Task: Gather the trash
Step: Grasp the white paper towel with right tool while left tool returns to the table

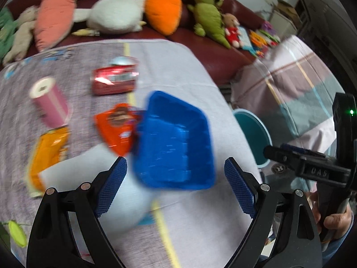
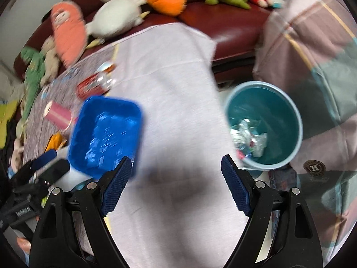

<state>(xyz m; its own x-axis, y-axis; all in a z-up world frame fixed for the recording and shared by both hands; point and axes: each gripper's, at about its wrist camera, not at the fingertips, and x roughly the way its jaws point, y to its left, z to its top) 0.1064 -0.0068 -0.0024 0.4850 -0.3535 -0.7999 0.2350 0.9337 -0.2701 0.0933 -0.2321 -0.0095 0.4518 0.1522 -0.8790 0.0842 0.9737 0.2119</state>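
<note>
Left wrist view: left tool [image 1: 176, 174] spread wide, nothing between its fingers. It hangs above the cloth-covered counter [image 1: 189, 71]. Just ahead sits a blue rectangular plastic basket [image 1: 176, 143], apparently empty. Left of the basket, touching or just beside it (blur prevents certainty), lies an orange foil snack packet [image 1: 116, 125]. Further left: a yellow-orange snack bag [image 1: 50, 154], a pink paper roll [image 1: 50, 105], and beyond them a crushed red drink can [image 1: 115, 80]. The teal round plastic bin [image 1: 254, 138] shows past the counter's right edge. The right tool is visible at far right, side-on.

Right wrist view: right tool [image 2: 174, 172] also wide open and holding nothing, over bare cloth. The teal bin stands on the floor just beside the counter, with crumpled wrappers [image 2: 250, 136] already at its bottom. Basket to the left, can and pink roll behind it.

Judgement: collection partly done; several pieces remain on the counter. Step in hand looks like reaching for the next piece. Next move calls for the left tool to shift left past the basket, close on the orange packet, then carry it to the bin.
</note>
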